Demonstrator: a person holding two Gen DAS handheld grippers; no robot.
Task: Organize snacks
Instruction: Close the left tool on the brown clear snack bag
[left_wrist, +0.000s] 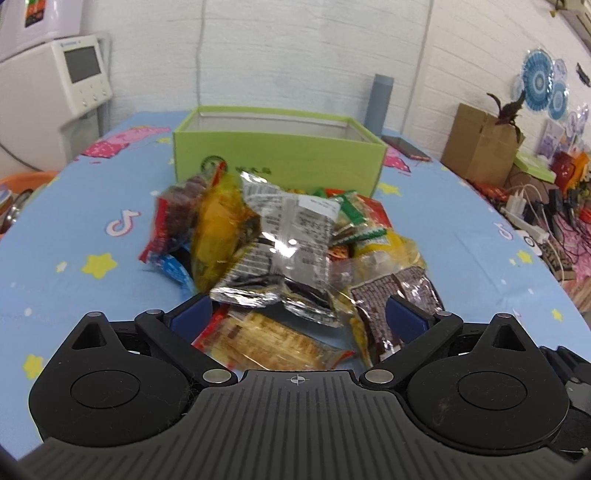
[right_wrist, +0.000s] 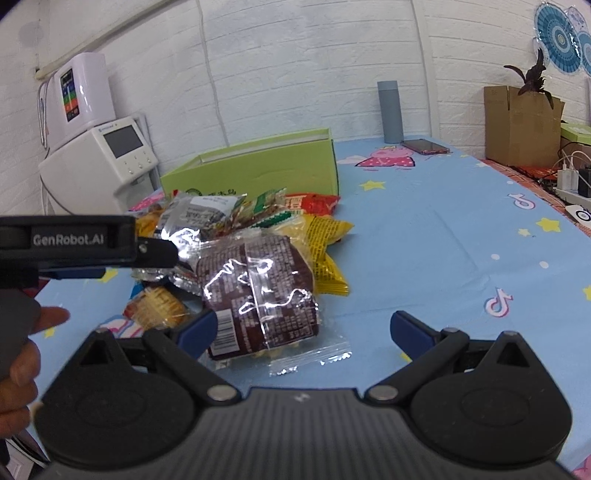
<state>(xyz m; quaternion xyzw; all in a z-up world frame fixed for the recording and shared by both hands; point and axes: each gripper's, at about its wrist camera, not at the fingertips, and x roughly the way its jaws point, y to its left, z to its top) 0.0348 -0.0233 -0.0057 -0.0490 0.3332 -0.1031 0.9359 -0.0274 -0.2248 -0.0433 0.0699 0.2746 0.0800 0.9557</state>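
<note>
Two grippers face one heap of snack packets (left_wrist: 280, 251) on the blue-clothed bench (left_wrist: 74, 266), and neither holds anything. The left gripper (left_wrist: 297, 319) has its fingers (left_wrist: 192, 319) spread wide, with the near edge of the heap lying between them: a tan wafer packet (left_wrist: 269, 343) sits lowest, just ahead of the palm, its long axis running across from one finger toward the other. By the right-hand finger of that gripper lies a brown packet (left_wrist: 391, 306), and above and beyond both is a crumpled silver packet (left_wrist: 291, 236) on top of the pile.

The right gripper (right_wrist: 303, 328) is also spread wide and empty. The brown packet (right_wrist: 258, 291) lies just ahead of its left-hand finger, long axis pointing away from the palm; the space before its right-hand finger is bare cloth. A yellow packet (right_wrist: 325, 251) lies just past the brown one. The left gripper's body and the person's hand (right_wrist: 22, 354) reach in from the left side of that view.

Beyond the heap stands the open green box (left_wrist: 280, 155), straight ahead of the left fingers and ahead-left of the right ones; it looks like the place the snacks are meant for, and I cannot see whether anything is in it.

The left gripper seems nearer a grasp, since the wafer already lies between its fingers; being crosswise to them, though, it may call for a turn of the wrist.
</note>
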